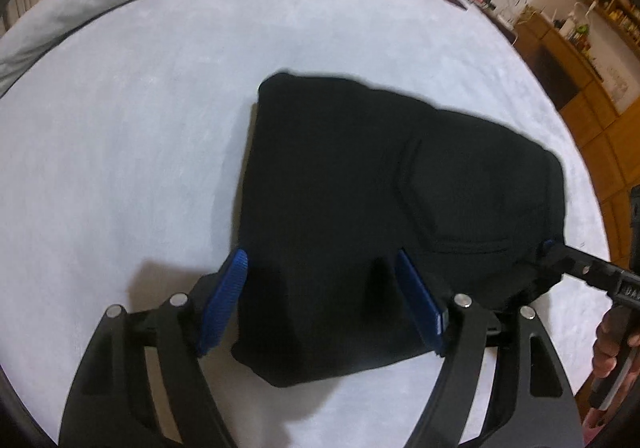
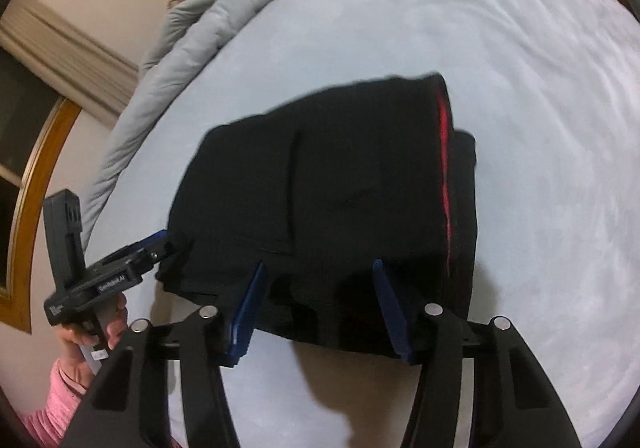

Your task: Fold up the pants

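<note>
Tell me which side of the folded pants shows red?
The black pants show a red stripe only along the side beside the right gripper; every other edge looks plain black.

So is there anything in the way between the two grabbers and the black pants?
No, nothing visible. The black pants lie folded on the white bed, and the left gripper and right gripper are both open, already at the near edge with cloth between their blue fingers.

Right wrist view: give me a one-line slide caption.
Open right tongs straddle the near edge of folded black pants on a pale bed, left tongs at the pants' corner.
</note>
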